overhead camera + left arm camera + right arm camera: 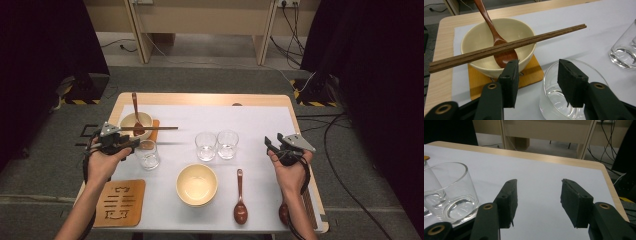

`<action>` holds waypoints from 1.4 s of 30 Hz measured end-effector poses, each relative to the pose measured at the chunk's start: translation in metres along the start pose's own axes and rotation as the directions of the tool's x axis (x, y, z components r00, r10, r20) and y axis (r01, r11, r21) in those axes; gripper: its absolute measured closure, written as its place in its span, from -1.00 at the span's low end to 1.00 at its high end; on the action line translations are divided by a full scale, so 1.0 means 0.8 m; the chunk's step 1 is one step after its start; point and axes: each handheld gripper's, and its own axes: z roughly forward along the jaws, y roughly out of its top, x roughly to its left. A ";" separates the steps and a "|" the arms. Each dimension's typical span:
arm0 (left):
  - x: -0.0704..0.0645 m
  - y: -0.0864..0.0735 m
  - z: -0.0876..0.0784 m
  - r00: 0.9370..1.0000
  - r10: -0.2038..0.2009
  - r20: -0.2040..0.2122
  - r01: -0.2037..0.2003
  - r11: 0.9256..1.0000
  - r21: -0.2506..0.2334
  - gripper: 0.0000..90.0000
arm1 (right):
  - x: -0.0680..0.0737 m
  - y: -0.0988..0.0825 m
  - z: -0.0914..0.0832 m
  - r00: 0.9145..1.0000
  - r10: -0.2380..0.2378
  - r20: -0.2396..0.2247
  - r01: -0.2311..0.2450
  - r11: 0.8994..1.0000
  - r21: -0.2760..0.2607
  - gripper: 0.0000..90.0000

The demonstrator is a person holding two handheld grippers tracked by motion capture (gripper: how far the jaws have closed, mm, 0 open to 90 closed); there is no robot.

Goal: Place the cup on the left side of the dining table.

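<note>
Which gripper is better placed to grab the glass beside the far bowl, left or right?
Left. The left gripper hangs open right over that glass, next to the bowl with chopsticks. The right gripper sits open across the table, nearer two other glasses.

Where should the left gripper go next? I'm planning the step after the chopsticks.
Probably lift the left gripper back clear of the bowl. Its jaws stand open and empty, the chopsticks already rest across the rim over the spoon, and a glass sits right beneath the jaws.
</note>
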 end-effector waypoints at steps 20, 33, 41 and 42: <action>0.022 -0.024 -0.044 0.998 -0.043 -0.039 0.039 0.995 -0.092 0.01 | 0.002 -0.002 0.002 1.000 -0.005 -0.003 0.005 1.000 0.002 0.06; 0.037 -0.065 -0.045 0.989 -0.086 -0.120 0.076 0.993 -0.089 0.00 | 0.001 -0.002 0.002 1.000 -0.009 0.000 0.009 1.000 0.002 0.06; 0.034 -0.090 -0.038 0.984 -0.115 -0.137 0.101 0.989 -0.109 0.01 | 0.002 -0.003 0.002 1.000 -0.008 -0.003 0.008 1.000 0.005 0.06; 0.032 -0.092 -0.038 0.984 -0.116 -0.133 0.101 0.988 -0.114 0.01 | 0.001 -0.003 0.003 1.000 -0.006 -0.007 0.006 1.000 0.003 0.06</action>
